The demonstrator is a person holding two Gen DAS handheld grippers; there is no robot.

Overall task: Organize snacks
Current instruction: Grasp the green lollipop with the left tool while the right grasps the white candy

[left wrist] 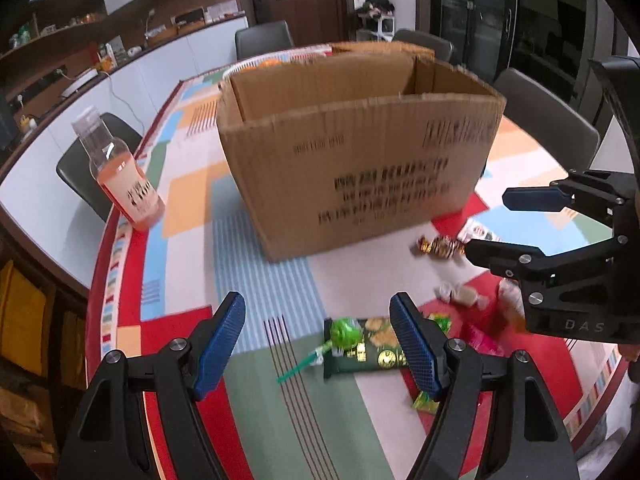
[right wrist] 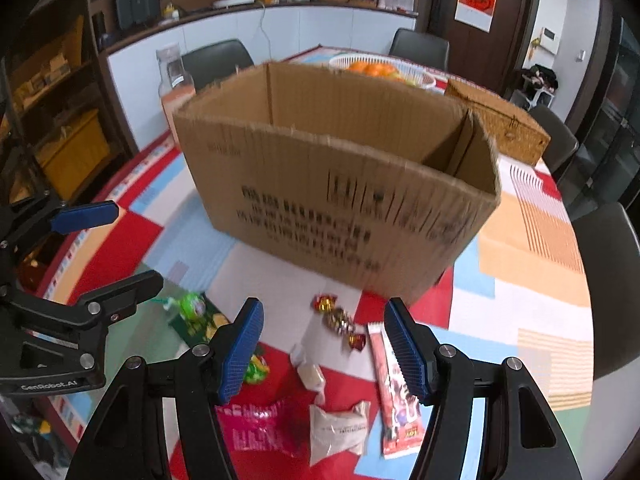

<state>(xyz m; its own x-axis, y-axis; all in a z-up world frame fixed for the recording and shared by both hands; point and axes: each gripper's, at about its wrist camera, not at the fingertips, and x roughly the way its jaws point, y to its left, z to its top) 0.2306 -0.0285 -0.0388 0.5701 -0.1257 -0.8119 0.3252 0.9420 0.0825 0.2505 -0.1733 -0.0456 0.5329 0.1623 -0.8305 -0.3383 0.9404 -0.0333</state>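
Snacks: lying loose on the patterned worktop in front of the cardboard box, all outside it; none is being held.
Box: standing upright with its top open, facing both claws; judged to be the collecting container, since the snacks are clustering at its near wall. Interior contents are not showing.
Left claw: spread wide and empty, hovering low over the worktop, with the green lollipop and the dark green packet lying between and just ahead of its blue pads. Judged to be lining up on 1 of these 2.
Right claw: also spread and empty, hanging above the right-hand group of snacks.
Count, right wrist view: 1 gold-and-red twisted candy, 1 long red bar wrapper, 1 pink packet, 1 pale grey packet, 1 small beige candy.
Count, left group: 1 lollipop, 1 dark green packet, plus a yellow-green wrapper partly hiding behind a pad.
Total: about 8 snacks visible; blur is making the tally uncertain.
Other items: 1 bottle of pink liquid standing well apart on the left; 1 white basket of oranges sitting behind the box.
Progress: judged early, as every visible snack is lying out on the worktop.
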